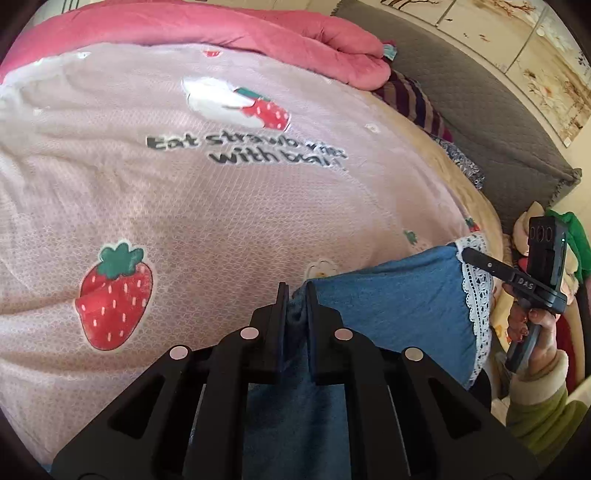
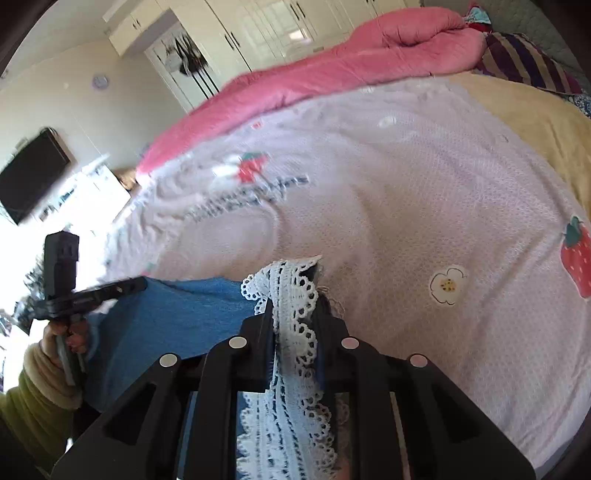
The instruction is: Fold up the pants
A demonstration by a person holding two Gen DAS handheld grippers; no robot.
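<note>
- Pinching blue denim, the left gripper (image 1: 296, 295) is clamped on the pants (image 1: 388, 314) at their 9 o'clock edge.
- Right gripper (image 2: 295, 291) — clamped on the white lace hem (image 2: 295, 295) at 3 o'clock.
- Pants lie at the strawberry blanket's (image 1: 221, 206) 6 o'clock edge — pink quilt (image 1: 221, 26) at 12.

Pants (image 1: 388, 314) on bedspread (image 1: 221, 203); rolled quilt (image 1: 258, 29) behind; pillow (image 1: 417, 99) far right.

Blue denim pants (image 1: 388, 306) with a white lace hem (image 2: 295, 325) sit at the lower centre and lower right of the left wrist view, stretched flat, the lace edge bunched at centre in the right wrist view
</note>
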